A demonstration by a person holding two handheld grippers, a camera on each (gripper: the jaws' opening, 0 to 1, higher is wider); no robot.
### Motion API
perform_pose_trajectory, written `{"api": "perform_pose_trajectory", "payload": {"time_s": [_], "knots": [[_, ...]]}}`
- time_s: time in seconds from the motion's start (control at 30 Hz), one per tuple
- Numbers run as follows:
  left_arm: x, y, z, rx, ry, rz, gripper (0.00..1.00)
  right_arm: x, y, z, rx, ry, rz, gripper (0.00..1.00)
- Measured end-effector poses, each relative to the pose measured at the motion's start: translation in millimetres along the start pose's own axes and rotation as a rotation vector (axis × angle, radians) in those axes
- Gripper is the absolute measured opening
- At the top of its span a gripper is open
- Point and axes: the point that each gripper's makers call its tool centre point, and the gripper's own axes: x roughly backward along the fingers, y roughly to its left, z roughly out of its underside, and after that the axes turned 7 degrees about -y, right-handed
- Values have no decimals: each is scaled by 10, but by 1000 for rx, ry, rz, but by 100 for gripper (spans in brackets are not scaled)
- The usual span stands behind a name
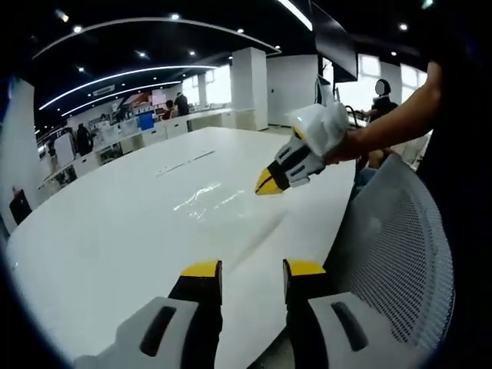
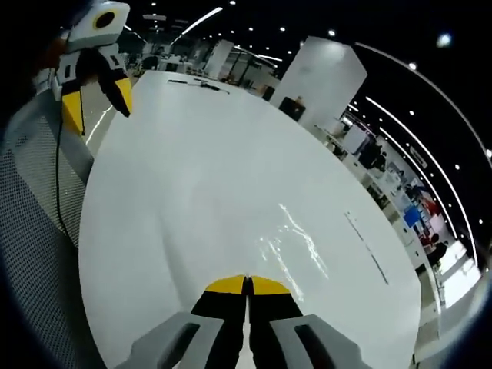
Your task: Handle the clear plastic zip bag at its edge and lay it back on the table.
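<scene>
The clear plastic zip bag (image 1: 204, 200) lies flat on the white table (image 1: 115, 238), showing mostly as glare. In the right gripper view the bag (image 2: 296, 244) sits just ahead and to the right of my right gripper (image 2: 247, 286), whose jaws are shut with nothing visible between them. In the left gripper view the right gripper (image 1: 268, 184) hovers a little above the table by the bag's right end, held by a person's hand. My left gripper (image 1: 254, 269) is open over the near table edge, well short of the bag; in the right gripper view the left gripper (image 2: 98, 101) stands open too.
A grey mesh chair back (image 1: 396, 254) stands against the table edge beside me, and the chair (image 2: 31, 231) shows again with a thin cable (image 2: 58, 169) hanging over it. A thin dark strip (image 1: 184, 162) lies farther out on the table. Desks, pillars and people stand beyond.
</scene>
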Motion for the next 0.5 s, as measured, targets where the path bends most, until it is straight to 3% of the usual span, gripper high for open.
{"api": "perform_pose_trajectory", "payload": {"time_s": [0.33,0.43,0.5], "knots": [[-13,-51,66,-3,10,6,28,-34,164,40,2,11,-40,0],[-33,-80,69,-2,11,9,28,-34,209,55,-27,9,-56,1],[-50,-103,73,0,10,11,27,-31,253,60,-92,-4,-69,2]]}}
